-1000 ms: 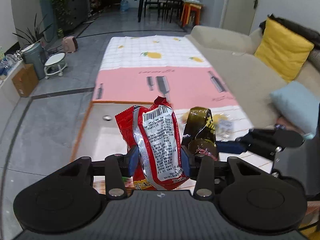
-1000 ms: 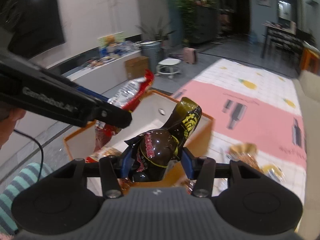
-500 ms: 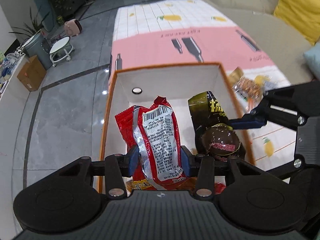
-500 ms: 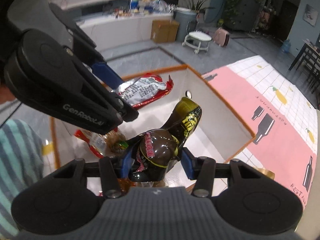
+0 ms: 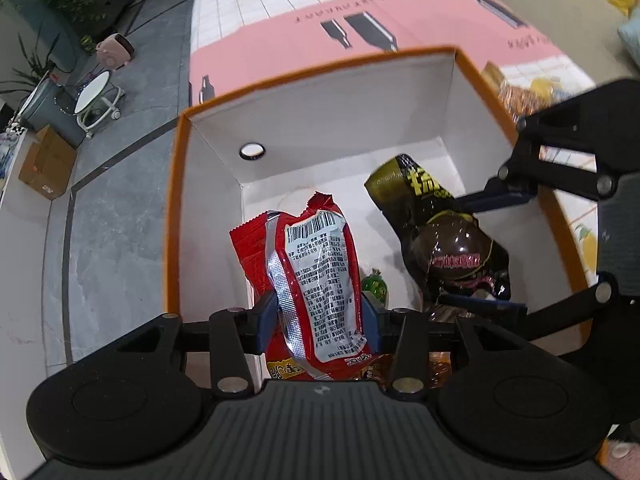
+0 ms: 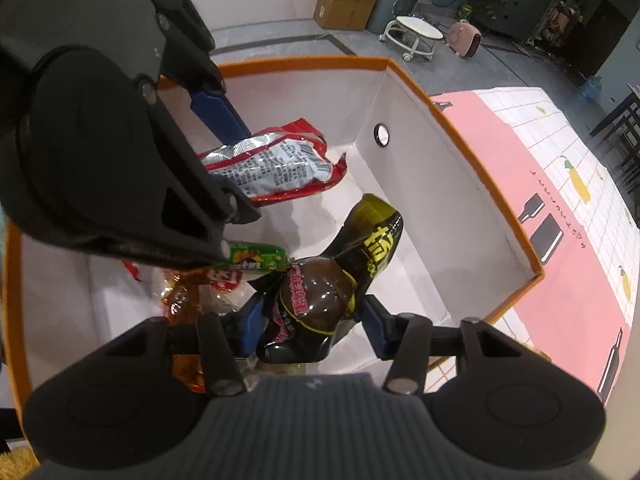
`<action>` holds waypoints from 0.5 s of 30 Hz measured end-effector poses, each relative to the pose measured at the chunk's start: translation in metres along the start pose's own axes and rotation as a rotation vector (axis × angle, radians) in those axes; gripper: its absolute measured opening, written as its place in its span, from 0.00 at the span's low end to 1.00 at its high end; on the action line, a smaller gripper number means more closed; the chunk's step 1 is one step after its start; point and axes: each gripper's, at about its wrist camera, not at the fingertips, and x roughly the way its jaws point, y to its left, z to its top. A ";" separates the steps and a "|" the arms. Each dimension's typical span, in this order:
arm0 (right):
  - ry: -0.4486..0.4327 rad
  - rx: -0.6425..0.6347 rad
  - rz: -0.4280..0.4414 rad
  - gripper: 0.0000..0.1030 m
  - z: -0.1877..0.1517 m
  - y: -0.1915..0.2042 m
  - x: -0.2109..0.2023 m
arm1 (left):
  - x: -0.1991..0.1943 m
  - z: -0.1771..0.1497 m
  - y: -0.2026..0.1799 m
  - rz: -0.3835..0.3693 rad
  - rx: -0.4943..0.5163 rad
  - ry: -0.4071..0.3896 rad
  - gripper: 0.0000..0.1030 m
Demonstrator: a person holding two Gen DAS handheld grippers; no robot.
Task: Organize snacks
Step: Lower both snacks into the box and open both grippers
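My left gripper [image 5: 318, 314] is shut on a red snack bag [image 5: 312, 276] with a silver printed back. It hangs inside an orange-rimmed white box [image 5: 320, 128]. Beside it on the right, my right gripper [image 6: 314, 322] is shut on a dark brown snack bag [image 6: 328, 292] with yellow lettering, also lowered into the box [image 6: 460, 184]. In the right wrist view the red bag [image 6: 276, 168] and the left gripper's blue finger [image 6: 216, 112] show at upper left. The brown bag [image 5: 444, 236] appears at right in the left wrist view.
Several snacks lie on the box floor, among them a green packet [image 6: 256, 258] and an amber wrapped one [image 6: 180, 300]. More loose snacks [image 5: 516, 92] sit outside the box on the pink and white cloth [image 5: 360, 8]. A round stool [image 6: 416, 34] and cardboard carton [image 6: 344, 4] stand on the floor beyond.
Both grippers have come down from above the box into it, each still holding its bag, and tipped to point more steeply down. The box now fills both views.
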 end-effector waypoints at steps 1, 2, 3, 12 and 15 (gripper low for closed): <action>0.008 -0.001 0.003 0.48 -0.001 0.000 0.002 | 0.003 0.000 -0.001 0.005 0.012 0.010 0.48; 0.016 -0.004 0.004 0.49 -0.001 0.000 0.004 | 0.006 0.000 -0.002 0.009 0.020 0.018 0.48; 0.018 -0.019 -0.009 0.50 0.000 0.002 0.006 | 0.008 0.000 -0.003 0.014 0.026 0.025 0.48; 0.039 -0.076 -0.010 0.52 0.003 0.007 0.009 | 0.016 0.002 -0.006 0.024 0.044 0.064 0.53; 0.047 -0.087 -0.020 0.53 0.011 0.005 0.016 | 0.017 0.001 -0.009 0.039 0.056 0.073 0.59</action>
